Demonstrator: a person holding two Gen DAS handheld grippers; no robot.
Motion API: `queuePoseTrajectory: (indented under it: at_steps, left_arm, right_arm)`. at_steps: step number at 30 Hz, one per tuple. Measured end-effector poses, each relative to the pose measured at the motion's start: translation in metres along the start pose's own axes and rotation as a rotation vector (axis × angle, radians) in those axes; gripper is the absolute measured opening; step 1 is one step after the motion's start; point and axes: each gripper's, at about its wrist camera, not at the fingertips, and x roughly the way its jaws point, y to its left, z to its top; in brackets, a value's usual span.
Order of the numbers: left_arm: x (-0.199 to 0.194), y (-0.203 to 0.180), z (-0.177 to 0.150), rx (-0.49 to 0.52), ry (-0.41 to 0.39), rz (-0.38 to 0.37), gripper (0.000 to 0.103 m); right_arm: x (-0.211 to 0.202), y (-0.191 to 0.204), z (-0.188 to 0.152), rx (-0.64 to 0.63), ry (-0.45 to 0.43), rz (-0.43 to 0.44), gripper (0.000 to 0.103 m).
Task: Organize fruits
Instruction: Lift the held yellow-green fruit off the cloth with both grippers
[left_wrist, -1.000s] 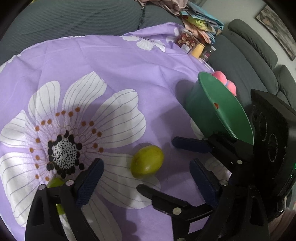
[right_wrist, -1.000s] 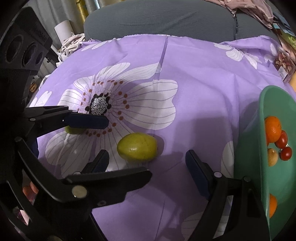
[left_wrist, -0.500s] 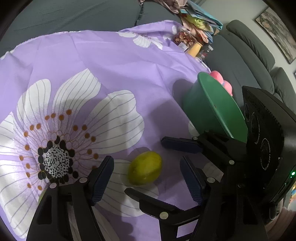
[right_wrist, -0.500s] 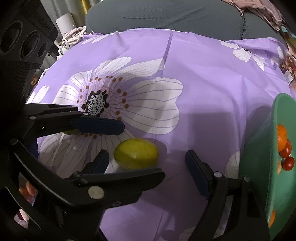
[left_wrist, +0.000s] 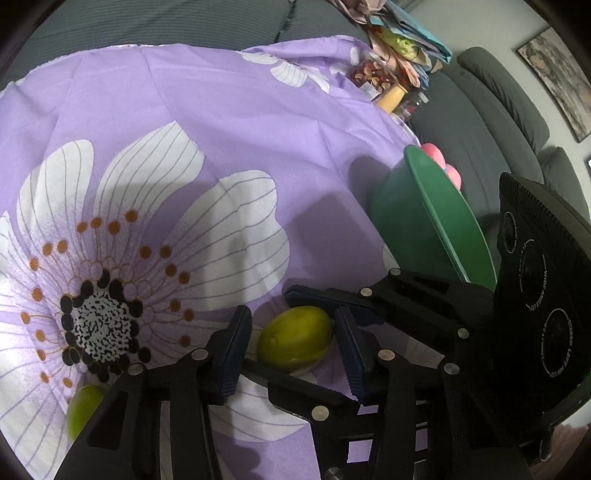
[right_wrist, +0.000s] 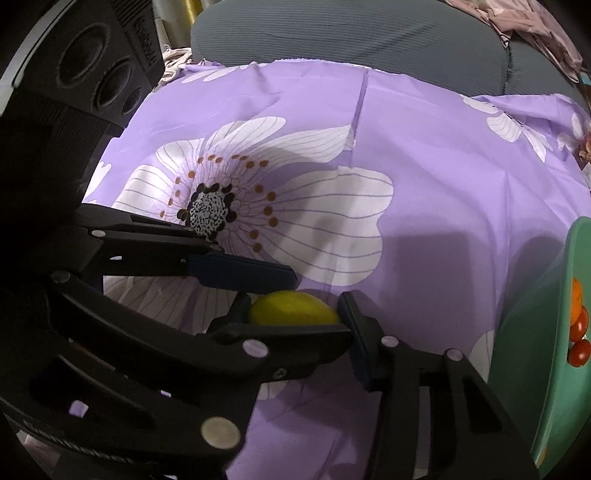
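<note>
A yellow-green oval fruit (left_wrist: 295, 339) lies on the purple flowered cloth (left_wrist: 229, 122). My left gripper (left_wrist: 293, 350) is open, its blue pads on either side of the fruit with small gaps. My right gripper (right_wrist: 293, 321) closes in on the same fruit (right_wrist: 291, 308) from the other side, its pads at the fruit's two ends; whether they touch is unclear. A second green fruit (left_wrist: 83, 408) lies at the lower left, partly hidden by my left finger. The green bowl (left_wrist: 417, 218) stands to the right.
The bowl (right_wrist: 554, 332) holds an orange (right_wrist: 576, 299) and small red fruits (right_wrist: 578, 350). Pink round things (left_wrist: 443, 162) sit behind the bowl. Jars and packets (left_wrist: 391, 88) crowd the cloth's far right edge. A grey sofa surrounds the cloth.
Both grippers moved in toward the yellow-green fruit and now straddle it. The right gripper's jaws narrowed around it. The fruit stayed on the cloth.
</note>
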Motion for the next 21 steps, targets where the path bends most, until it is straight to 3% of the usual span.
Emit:
queuePoseTrajectory:
  at_steps: [13,21]
  left_arm:
    - [-0.003,-0.008,-0.007,0.022,-0.006,0.011,0.04]
    - [-0.006,-0.005,-0.012,0.004,-0.015,-0.024,0.04]
  right_arm:
    - [-0.006,0.001,-0.009,-0.011,-0.007,0.02,0.047]
    - [-0.007,0.005,-0.012,-0.021,0.003,0.033,0.047]
